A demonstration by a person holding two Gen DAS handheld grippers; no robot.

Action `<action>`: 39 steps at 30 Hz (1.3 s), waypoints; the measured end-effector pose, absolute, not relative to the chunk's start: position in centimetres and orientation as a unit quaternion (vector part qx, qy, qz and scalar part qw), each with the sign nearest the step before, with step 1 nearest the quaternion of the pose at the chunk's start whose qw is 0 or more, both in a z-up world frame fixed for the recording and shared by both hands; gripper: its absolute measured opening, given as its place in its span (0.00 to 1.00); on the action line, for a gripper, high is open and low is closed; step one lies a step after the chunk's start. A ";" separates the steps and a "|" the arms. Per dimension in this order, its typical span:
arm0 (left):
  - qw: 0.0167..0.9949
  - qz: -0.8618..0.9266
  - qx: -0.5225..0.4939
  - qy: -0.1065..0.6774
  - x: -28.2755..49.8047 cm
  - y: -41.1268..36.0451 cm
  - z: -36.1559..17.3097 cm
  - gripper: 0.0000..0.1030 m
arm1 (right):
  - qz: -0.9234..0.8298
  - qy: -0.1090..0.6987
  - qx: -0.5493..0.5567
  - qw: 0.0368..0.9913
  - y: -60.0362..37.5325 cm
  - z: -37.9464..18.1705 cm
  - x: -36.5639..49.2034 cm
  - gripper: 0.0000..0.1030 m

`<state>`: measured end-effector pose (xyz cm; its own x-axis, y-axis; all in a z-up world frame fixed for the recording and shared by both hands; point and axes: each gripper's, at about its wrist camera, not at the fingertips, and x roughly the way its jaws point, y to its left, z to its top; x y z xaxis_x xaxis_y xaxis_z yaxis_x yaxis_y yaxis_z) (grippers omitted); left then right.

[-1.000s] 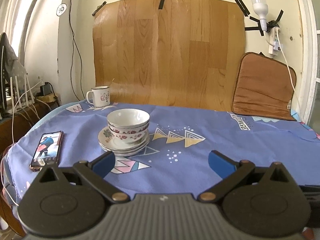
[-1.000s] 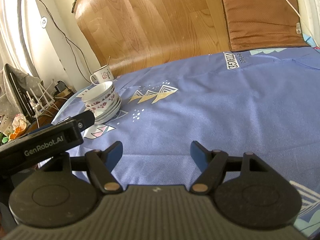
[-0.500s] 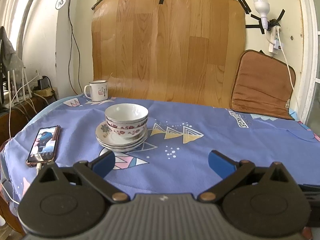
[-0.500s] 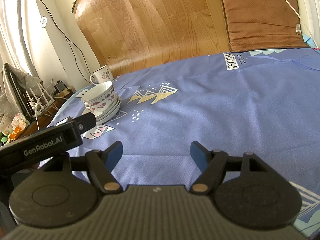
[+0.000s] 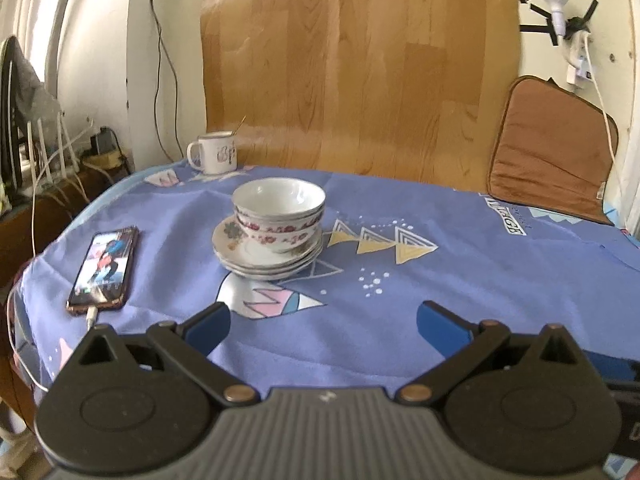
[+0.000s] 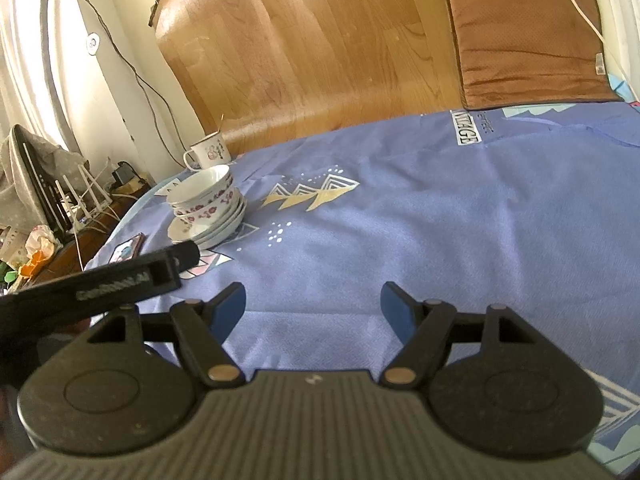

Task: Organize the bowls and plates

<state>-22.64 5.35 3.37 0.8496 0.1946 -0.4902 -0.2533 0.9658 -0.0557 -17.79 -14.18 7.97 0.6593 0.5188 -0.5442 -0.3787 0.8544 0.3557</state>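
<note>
Floral white bowls (image 5: pixel 279 210) sit nested on a stack of white plates (image 5: pixel 267 258) on the blue tablecloth (image 5: pixel 460 280), left of centre. The stack also shows in the right wrist view, bowls (image 6: pixel 202 194) over plates (image 6: pixel 212 228), at the far left. My left gripper (image 5: pixel 322 322) is open and empty, hovering near the table's front edge, short of the stack. My right gripper (image 6: pixel 312 308) is open and empty above the cloth, to the right of the left gripper's body (image 6: pixel 100 292).
A phone (image 5: pixel 105 266) with a cable lies left of the stack. A white mug (image 5: pixel 214 152) stands at the back left. A wood-pattern sheet (image 5: pixel 360 68) and a brown cushion (image 5: pixel 552 148) lean on the wall. Cluttered side furniture (image 6: pixel 48 216) stands left of the table.
Both views have shifted slightly; the left view has dropped back down after a small rise. The stack, phone and mug have not moved. Both grippers stay open.
</note>
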 end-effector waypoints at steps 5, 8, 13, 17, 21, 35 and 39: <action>0.960 0.117 -0.060 0.249 -22.7 5.6 3.3 1.00 | 0.255 0.321 0.104 0.906 -14.0 8.2 -18.2 0.74; 0.959 0.117 -0.059 0.252 -22.7 5.5 3.3 1.00 | 0.256 0.318 0.103 0.907 -13.9 8.3 -18.2 0.74; 0.956 0.119 -0.066 0.259 -22.5 5.7 3.1 1.00 | 0.258 0.315 0.103 0.908 -13.7 8.4 -18.3 0.74; 0.953 0.121 -0.071 0.267 -22.4 6.0 3.0 1.00 | 0.259 0.315 0.102 0.908 -13.6 8.4 -18.4 0.74; 0.950 0.122 -0.078 0.278 -22.1 6.4 2.7 1.00 | 0.258 0.314 0.102 0.908 -13.6 8.4 -18.4 0.74; 0.943 0.126 -0.091 0.295 -21.7 7.0 2.2 1.00 | 0.264 0.295 0.098 0.913 -13.4 8.8 -19.0 0.74; 0.942 0.127 -0.090 0.297 -21.7 7.0 2.2 1.00 | 0.271 0.281 0.094 0.916 -13.3 9.1 -19.3 0.74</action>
<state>-21.68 7.04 2.17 0.7917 0.1854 -0.5822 -0.2920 0.9518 -0.0941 -19.34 -13.32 9.05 0.6962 0.5486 -0.4630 -0.4427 0.8358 0.3248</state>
